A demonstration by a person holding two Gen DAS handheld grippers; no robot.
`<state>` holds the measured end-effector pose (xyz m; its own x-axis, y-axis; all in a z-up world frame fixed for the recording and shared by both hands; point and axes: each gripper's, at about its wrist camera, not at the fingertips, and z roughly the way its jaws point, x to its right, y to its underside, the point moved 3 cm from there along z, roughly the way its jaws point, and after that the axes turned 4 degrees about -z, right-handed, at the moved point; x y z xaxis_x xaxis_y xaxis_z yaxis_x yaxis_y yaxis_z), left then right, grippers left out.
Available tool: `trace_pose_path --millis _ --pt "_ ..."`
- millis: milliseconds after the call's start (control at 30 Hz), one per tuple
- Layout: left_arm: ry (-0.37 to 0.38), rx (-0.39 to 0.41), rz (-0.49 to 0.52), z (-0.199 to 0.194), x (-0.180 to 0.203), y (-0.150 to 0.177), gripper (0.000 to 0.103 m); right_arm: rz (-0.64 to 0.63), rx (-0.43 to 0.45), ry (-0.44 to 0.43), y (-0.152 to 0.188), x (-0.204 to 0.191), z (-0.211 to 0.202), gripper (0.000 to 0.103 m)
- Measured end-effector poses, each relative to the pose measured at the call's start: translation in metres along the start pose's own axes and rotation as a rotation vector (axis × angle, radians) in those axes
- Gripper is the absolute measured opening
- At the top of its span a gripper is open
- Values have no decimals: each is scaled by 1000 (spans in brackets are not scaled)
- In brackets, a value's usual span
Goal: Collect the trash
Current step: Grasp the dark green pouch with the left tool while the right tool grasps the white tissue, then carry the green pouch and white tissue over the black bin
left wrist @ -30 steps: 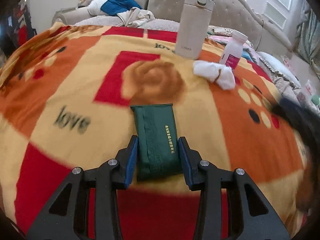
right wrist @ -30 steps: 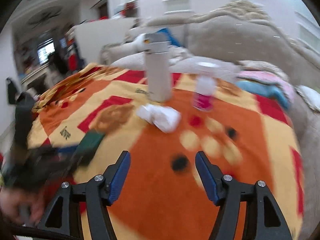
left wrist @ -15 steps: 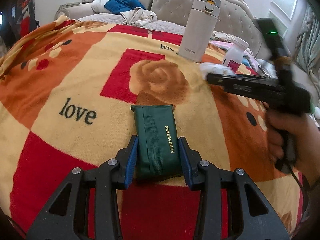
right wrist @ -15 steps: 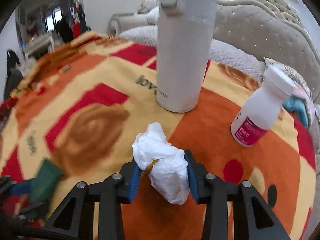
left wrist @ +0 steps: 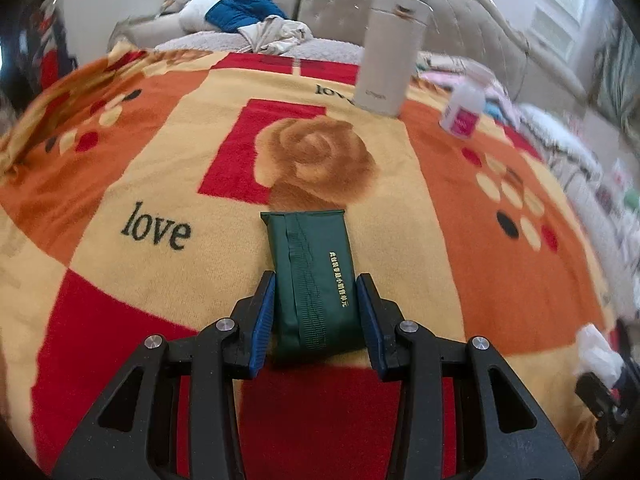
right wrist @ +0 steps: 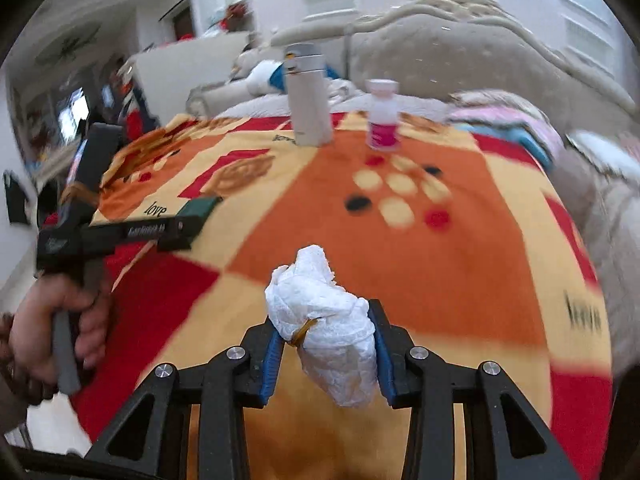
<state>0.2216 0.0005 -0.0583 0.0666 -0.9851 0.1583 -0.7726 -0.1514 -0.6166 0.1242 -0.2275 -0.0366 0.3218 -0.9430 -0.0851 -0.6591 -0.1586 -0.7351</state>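
A dark green tissue pack (left wrist: 308, 264) lies flat on the orange, red and yellow blanket (left wrist: 160, 160), and my left gripper (left wrist: 316, 280) is shut on its near end. In the right wrist view the same pack (right wrist: 198, 208) shows at left, with the left gripper (right wrist: 160, 230) seen side-on in a person's hand (right wrist: 60, 320). My right gripper (right wrist: 326, 316) is shut on a crumpled white tissue wad (right wrist: 328, 320) bound with a rubber band, held just above the blanket. That wad (left wrist: 598, 350) peeks in at the left wrist view's right edge.
A tall white thermos (left wrist: 390, 52) and a small white bottle with a pink label (left wrist: 464, 108) stand at the blanket's far side. Behind them is a beige tufted sofa (right wrist: 460, 48) with a pile of clothes (left wrist: 248, 16). Pink and blue bedding (right wrist: 508, 120) lies at right.
The right gripper closed on the tissue wad beside the thermos and pulled it back toward the near side of the blanket. The left gripper stayed put on the green pack.
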Motion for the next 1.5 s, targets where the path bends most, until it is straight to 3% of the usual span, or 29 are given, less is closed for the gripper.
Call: trace_pose_path --millis 167,333,1033,1500 --pt "45 21 75 -30 36 34 38 13 25 30 1 2 -14 38" --pt "-14 77 238 -35 68 52 38 -1 -11 44 7 7 -12 38" --pt "7 44 186 -30 60 50 38 11 -1 56 10 11 -15 39" --pt "-32 50 211 -29 63 51 38 66 59 104 15 39 -47 39"
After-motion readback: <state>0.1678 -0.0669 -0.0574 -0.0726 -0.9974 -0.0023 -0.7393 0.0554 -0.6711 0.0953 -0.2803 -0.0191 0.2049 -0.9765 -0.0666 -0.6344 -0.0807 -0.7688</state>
